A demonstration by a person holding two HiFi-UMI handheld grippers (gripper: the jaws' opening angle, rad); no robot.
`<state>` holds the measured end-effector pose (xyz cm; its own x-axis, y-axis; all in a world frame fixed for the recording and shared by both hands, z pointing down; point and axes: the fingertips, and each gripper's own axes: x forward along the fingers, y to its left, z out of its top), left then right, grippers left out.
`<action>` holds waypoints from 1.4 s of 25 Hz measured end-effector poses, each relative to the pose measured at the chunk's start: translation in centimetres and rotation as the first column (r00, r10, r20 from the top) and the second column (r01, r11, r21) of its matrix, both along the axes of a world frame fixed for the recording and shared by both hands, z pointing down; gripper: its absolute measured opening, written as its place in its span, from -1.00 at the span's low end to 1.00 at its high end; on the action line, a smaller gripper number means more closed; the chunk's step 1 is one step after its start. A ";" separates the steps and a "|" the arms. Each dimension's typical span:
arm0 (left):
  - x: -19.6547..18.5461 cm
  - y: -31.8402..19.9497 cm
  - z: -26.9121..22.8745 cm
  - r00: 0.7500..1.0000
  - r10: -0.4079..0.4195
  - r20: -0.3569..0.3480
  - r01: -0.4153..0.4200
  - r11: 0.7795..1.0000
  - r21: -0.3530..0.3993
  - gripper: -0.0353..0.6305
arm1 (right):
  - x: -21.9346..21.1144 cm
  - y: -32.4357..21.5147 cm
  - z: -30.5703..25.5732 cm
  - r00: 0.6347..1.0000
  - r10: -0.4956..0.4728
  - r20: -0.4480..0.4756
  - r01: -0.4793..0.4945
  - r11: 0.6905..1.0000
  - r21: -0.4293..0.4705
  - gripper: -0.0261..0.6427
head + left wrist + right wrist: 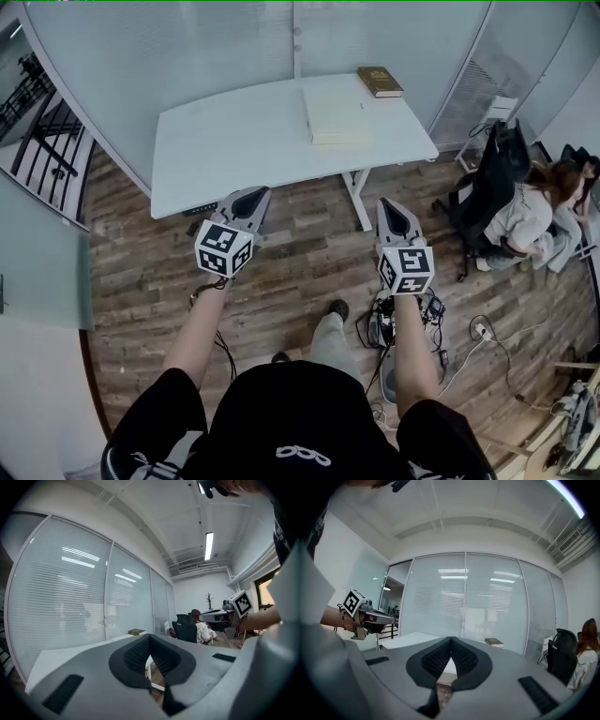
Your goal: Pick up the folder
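Nearest, on the floor well short of the table (234, 150), a tangle of cables (398, 323) lies by the wearer's right foot. A step toward the table could snag a shoe there.

The left gripper (254, 192) and the right gripper (385, 202) are held just short of the table's near edge, both pointing at it nearly level. Each has its jaws pressed together with nothing between them, as the left gripper view (149, 637) and the right gripper view (451, 640) both show. If they stay like that, either one would only shove the folder instead of taking it.

The folder (335, 114) lies flat toward the table's far right part, well apart from both grippers. A flat thing on a smooth white top gives the pads no edge to bite. A level approach may push it toward the table's back edge and the glass wall (187, 47) behind. I cannot tell whether any side of it overhangs the table.

A brown book (379, 81) sits on the table's far right corner, just beyond the folder. A sliding folder could knock it off.

Off the table's right end a seated person (530, 214) is close enough that a wide swing of the right arm is unwise.
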<state>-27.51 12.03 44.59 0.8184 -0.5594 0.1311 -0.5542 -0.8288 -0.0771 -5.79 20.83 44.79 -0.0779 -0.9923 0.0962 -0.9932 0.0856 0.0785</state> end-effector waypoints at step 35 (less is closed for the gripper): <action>22.5 -23.7 1.7 0.987 -0.156 0.025 0.157 0.986 -0.052 -0.83 | 24.4 -26.9 1.2 0.990 -0.129 0.064 0.131 0.991 -0.029 -0.86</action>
<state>-5.00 -11.67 46.28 0.7179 -0.6725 0.1800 -0.6764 -0.7350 -0.0480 18.63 -6.06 46.01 -0.2132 -0.9697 0.1195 -0.9763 0.2161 0.0121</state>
